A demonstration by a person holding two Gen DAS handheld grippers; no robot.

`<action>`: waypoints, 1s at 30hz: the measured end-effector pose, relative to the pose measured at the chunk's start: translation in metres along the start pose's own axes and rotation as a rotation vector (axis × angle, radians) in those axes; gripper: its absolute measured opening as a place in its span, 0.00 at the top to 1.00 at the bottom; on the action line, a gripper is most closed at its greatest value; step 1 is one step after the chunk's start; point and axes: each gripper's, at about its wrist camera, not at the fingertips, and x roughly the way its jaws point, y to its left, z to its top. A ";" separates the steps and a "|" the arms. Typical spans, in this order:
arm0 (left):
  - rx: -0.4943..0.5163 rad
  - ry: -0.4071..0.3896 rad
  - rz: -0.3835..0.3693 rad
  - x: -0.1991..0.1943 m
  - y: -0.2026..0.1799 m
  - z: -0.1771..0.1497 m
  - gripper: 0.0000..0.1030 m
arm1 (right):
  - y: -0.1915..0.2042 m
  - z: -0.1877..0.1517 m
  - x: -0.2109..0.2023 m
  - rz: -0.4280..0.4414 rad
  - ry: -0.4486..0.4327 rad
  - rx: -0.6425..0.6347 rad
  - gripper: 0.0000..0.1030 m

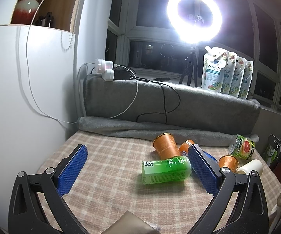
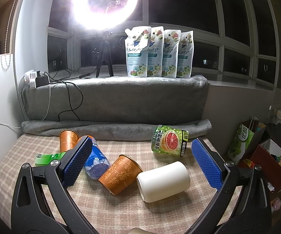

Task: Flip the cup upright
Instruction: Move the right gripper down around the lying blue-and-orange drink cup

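- Lying on its side on the checked cloth (image 2: 105, 212), the white cup (image 2: 163, 181) is smooth, plain and cream-white, with no print; its round mouth points toward the left and a little toward the camera in the right wrist view.
- The cup sits between the two blue pads of the right gripper (image 2: 140, 156), nearer the right pad, and nothing touches it there; the jaws stand wide apart and hold nothing.
- Just beside the cup, on its left, an orange cup (image 2: 120, 173) with a pale leaf pattern also lies on its side, its metal-coloured rim up and to the right, close to the white cup.
- A blue bottle (image 2: 96, 161) lies against the orange cup, partly hidden by the left pad.
- A second orange cup (image 2: 68, 139) lies farther back on the left, and a green grapefruit bottle (image 2: 169, 143) lies behind the white cup, apart from it.
- In the left wrist view the white cup (image 1: 250, 166) is at the far right, outside the left gripper (image 1: 138, 154), whose jaws are also spread wide and empty.
- A green bottle (image 1: 166, 169) lies on its side between the left gripper's pads.
- A ring light (image 2: 103, 3) shines behind, above a grey blanket (image 2: 120, 101).
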 end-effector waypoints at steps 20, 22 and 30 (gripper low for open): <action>-0.032 0.042 0.004 0.009 0.010 0.000 0.01 | 0.022 0.002 0.024 0.053 0.041 -0.069 0.00; -0.040 0.055 0.003 0.012 0.013 -0.001 0.01 | 0.027 0.004 0.032 0.084 0.064 -0.081 0.00; -0.074 0.118 -0.009 0.016 0.026 -0.011 0.01 | 0.054 0.012 0.093 0.259 0.256 -0.131 0.00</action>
